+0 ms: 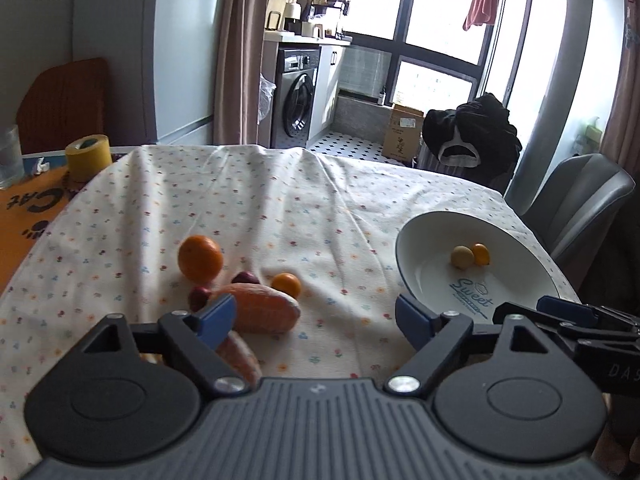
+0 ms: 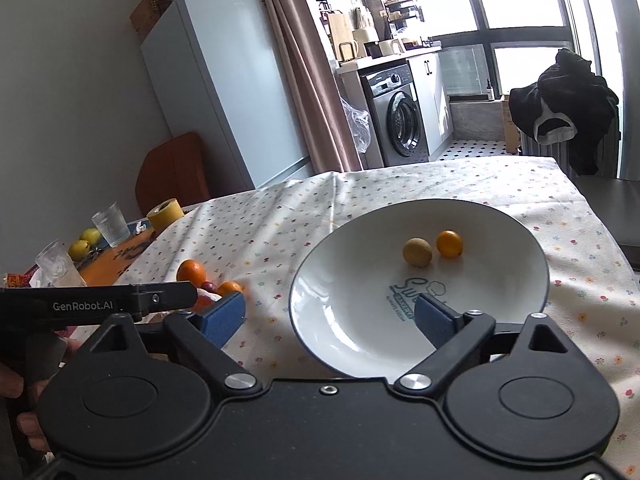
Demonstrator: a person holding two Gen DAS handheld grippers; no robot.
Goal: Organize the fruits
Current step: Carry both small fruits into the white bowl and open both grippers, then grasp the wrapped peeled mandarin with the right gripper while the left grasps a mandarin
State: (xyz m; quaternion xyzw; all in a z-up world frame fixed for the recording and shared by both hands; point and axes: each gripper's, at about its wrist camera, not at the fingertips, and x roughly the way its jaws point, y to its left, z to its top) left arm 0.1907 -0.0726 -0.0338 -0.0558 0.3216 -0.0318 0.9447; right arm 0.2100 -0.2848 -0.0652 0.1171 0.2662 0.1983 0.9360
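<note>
My left hand-held gripper (image 1: 314, 320) hid most of the nearer sweet potato (image 1: 240, 356), and its finger covered one end of the other sweet potato (image 1: 264, 308). Two dark red fruits (image 1: 199, 297) sat half behind that one, too small for me to name. My right hand-held gripper (image 2: 330, 316) covered the plate's (image 2: 360, 240) near rim and part of its lettering.

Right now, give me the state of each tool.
Left tool: open, holding nothing, fingers spread above the sweet potato.
Right tool: open, holding nothing, over the near rim of the bowl.
</note>
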